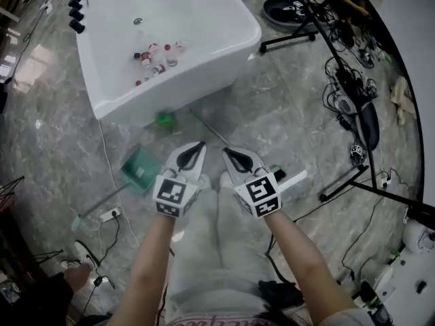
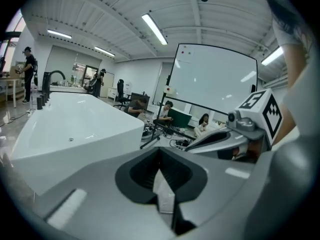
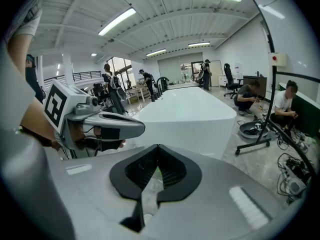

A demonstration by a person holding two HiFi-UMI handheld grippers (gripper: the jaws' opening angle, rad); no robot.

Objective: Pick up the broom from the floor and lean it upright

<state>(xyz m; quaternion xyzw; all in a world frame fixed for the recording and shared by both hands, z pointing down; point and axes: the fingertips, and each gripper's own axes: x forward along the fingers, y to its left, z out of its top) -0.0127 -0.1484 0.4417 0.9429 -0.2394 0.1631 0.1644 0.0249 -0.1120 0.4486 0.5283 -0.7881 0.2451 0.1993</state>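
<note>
The left gripper [image 1: 199, 145] and right gripper [image 1: 228, 151] are hovering side by side over the grey marble floor [image 1: 285, 114], each with its fingers pressing together on nothing. The thin-handled, green-headed broom [image 1: 209, 128] is lying just ahead of the fingertips, untouched, beside the white bathtub [image 1: 231, 19].

White tub [image 1: 204, 19], grn dustpan [image 1: 141, 168], grey marbled floor [image 1: 285, 94], white-black L gripper [image 1: 201, 144], R gripper [image 1: 226, 151]

The person wears light grey trousers [image 1: 204, 250]; the white left gripper [image 1: 201, 145] and right gripper [image 1: 227, 152] bear black-and-white marker cubes [image 1: 171, 193].
</note>
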